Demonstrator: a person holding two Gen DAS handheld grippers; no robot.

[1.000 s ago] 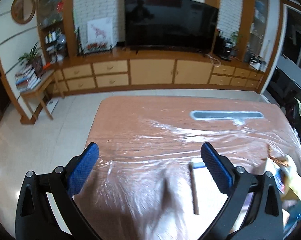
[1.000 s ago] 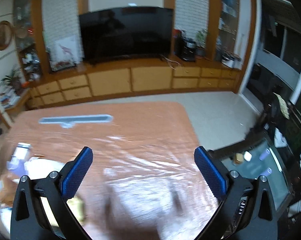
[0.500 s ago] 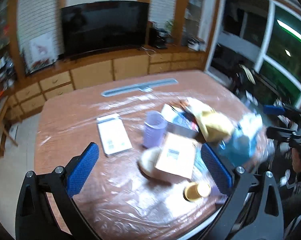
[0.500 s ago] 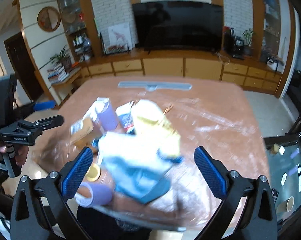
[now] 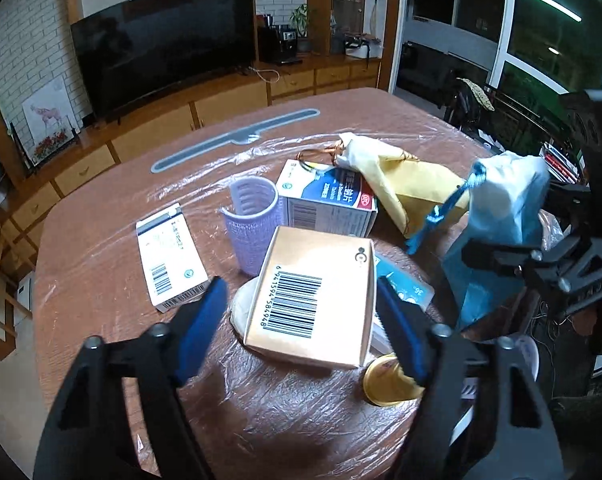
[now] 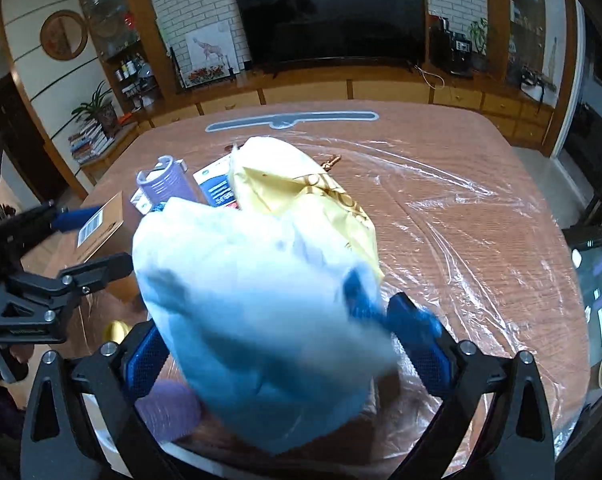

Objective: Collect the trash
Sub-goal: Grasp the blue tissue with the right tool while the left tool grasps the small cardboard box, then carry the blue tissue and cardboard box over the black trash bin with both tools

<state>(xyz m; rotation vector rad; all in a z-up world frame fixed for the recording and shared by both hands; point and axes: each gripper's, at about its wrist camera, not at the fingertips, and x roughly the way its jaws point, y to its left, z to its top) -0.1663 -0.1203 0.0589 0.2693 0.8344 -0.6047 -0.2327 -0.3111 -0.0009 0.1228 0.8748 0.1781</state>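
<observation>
While your left gripper [image 5: 297,320] stands spread wide, its blue pads sit on either side of the tan barcode carton [image 5: 315,294] without touching it; nothing is grasped on that side. The carton lies directly ahead of that claw, resting tilted on a pale round item beneath it, with its long axis running roughly along the fingers, so its narrower width falls between the pads. That alignment is what the next closing depends on, in my judgement.

Your right gripper [image 6: 285,344] has a blue-and-white bag [image 6: 261,300] bulging up between its pads. The pads are well apart, and the pictures do not settle whether they are pinching the fabric or merely flanking it; I cannot tell.

Other trash lies farther out on the plastic-covered table [image 5: 101,248]: a lilac ribbed sleeve [image 5: 253,224], a white and blue medicine box [image 5: 329,200], a flat white packet [image 5: 169,256], a yellow paper bag [image 5: 413,184] and a gold lid [image 5: 389,384] near the right finger. The left hand is clearly nearer the carton.
</observation>
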